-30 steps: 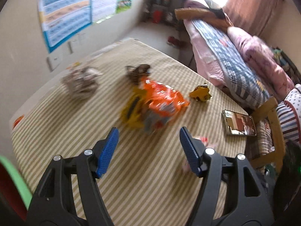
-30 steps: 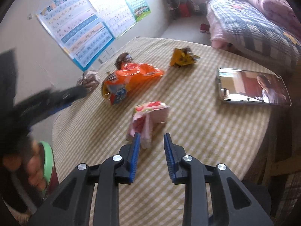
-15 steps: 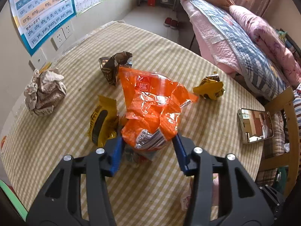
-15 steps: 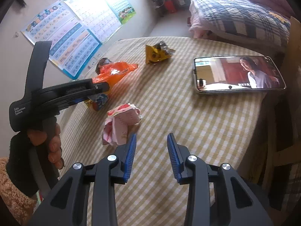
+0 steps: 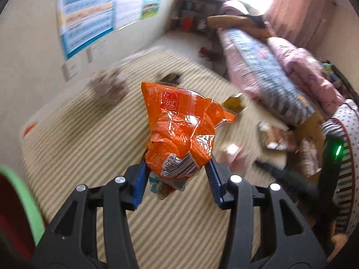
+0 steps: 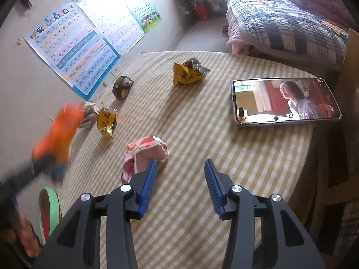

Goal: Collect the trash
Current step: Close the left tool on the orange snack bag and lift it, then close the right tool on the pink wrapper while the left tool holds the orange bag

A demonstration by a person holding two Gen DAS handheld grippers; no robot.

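My left gripper [image 5: 177, 177] is shut on an orange snack bag [image 5: 181, 132] and holds it above the checked tablecloth [image 5: 89, 139]; the bag shows blurred at the left of the right wrist view [image 6: 56, 139]. My right gripper [image 6: 179, 183] is open and empty, just right of a pink crumpled wrapper [image 6: 145, 152]. On the table lie a yellow wrapper [image 6: 106, 122], a second yellow wrapper [image 6: 188, 74], a brown wrapper [image 6: 122, 87] and a crumpled paper ball [image 6: 89, 114].
A phone [image 6: 285, 100] playing video lies at the table's right edge. A green-rimmed bin [image 6: 48, 213] stands below the table's left edge. A bed [image 6: 287, 22] stands beyond the table, and posters [image 6: 74, 51] hang on the wall.
My left gripper has lifted the orange bag off the table and swung it left toward the bin. My right gripper has opened wider beside the pink wrapper.
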